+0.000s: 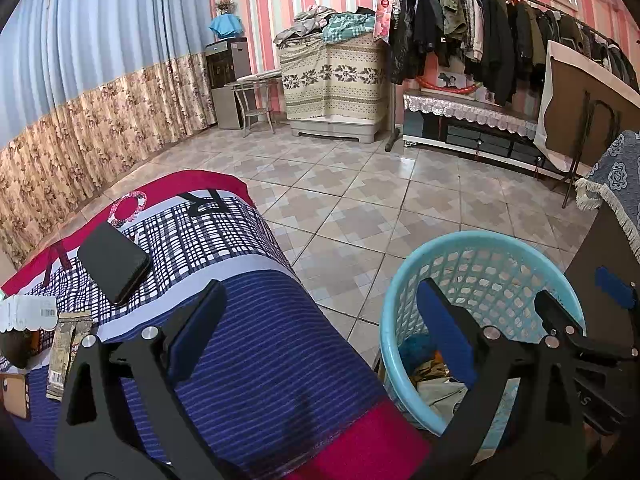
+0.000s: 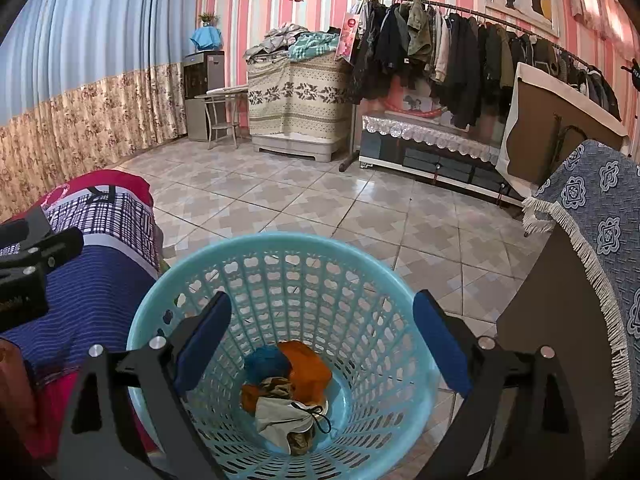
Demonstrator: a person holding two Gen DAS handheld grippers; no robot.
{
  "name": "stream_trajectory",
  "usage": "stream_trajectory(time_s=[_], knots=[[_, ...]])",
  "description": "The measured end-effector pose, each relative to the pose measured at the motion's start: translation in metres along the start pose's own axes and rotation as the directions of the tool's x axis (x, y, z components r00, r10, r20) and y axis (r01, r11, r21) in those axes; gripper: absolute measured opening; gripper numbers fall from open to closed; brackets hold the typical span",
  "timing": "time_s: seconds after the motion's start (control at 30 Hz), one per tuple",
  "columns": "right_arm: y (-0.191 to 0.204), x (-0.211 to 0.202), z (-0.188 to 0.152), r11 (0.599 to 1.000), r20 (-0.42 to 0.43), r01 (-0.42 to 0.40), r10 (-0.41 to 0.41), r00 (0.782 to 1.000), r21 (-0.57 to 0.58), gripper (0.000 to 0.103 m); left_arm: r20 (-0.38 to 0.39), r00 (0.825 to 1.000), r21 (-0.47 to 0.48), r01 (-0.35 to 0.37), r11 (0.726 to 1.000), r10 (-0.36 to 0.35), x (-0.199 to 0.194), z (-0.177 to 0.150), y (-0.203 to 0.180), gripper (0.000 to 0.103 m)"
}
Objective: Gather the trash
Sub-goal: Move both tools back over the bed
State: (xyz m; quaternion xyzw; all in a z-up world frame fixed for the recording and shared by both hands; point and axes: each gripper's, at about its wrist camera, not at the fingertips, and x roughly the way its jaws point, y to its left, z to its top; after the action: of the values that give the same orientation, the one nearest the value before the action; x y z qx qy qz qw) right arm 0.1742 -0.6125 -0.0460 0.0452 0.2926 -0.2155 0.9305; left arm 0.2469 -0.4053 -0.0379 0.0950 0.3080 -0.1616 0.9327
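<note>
Left wrist view: the left gripper [image 1: 320, 328] hangs with fingers spread wide and nothing between them, one finger over the bed [image 1: 248, 360], the other over the basket [image 1: 404, 292]. The bed's cover is blue-striped with a plaid band and red edges. On it, far left, lie a black phone [image 1: 114, 262], a brown wrapper [image 1: 66, 354] and a white wrapper [image 1: 28, 312] with a barcode; the wrappers lie close together, the phone just beyond them. The blue basket stands on the tiled floor [image 1: 360, 200] right beside the bed, with trash showing at its bottom. The right gripper [image 1: 592, 320] shows at the right edge, over the basket's far side.

Right wrist view: the right gripper [image 2: 322, 336] is directly above the basket [image 2: 160, 304], fingers spread wide, empty. At the basket's bottom lie an orange piece [image 2: 308, 368], a blue piece [image 2: 266, 362] and a grey pouch [image 2: 280, 420] with a black cord, all touching. The bed [image 2: 100, 280] is at left, a table with a fringed blue cloth [image 2: 600, 220] at right
</note>
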Motion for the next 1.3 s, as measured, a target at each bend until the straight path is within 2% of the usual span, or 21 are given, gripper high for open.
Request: stream_trajectory(time_s=[0.53, 0.73, 0.97, 1.3], knots=[[-0.002, 0.000, 0.001, 1.000, 0.002, 0.005, -0.005, 1.000, 0.000, 0.091, 0.015, 1.000, 0.003, 0.001, 1.000, -0.001, -0.009, 0.003, -0.003, 0.093], [-0.004, -0.003, 0.007, 1.000, 0.013, 0.008, -0.008, 1.000, 0.017, 0.091, 0.040, 0.999, -0.035, 0.026, 0.999, -0.025, -0.033, 0.014, 0.009, 0.097], [0.009, -0.013, 0.012, 1.000, 0.037, -0.008, 0.008, 0.999, 0.017, 0.093, 0.067, 0.998, -0.005, -0.018, 1.000, 0.019, -0.058, 0.009, 0.041, 0.097], [0.046, -0.026, 0.015, 0.998, 0.067, -0.056, 0.056, 0.996, -0.015, 0.098, 0.036, 0.994, -0.101, -0.097, 0.990, 0.101, -0.085, -0.004, 0.139, 0.097]])
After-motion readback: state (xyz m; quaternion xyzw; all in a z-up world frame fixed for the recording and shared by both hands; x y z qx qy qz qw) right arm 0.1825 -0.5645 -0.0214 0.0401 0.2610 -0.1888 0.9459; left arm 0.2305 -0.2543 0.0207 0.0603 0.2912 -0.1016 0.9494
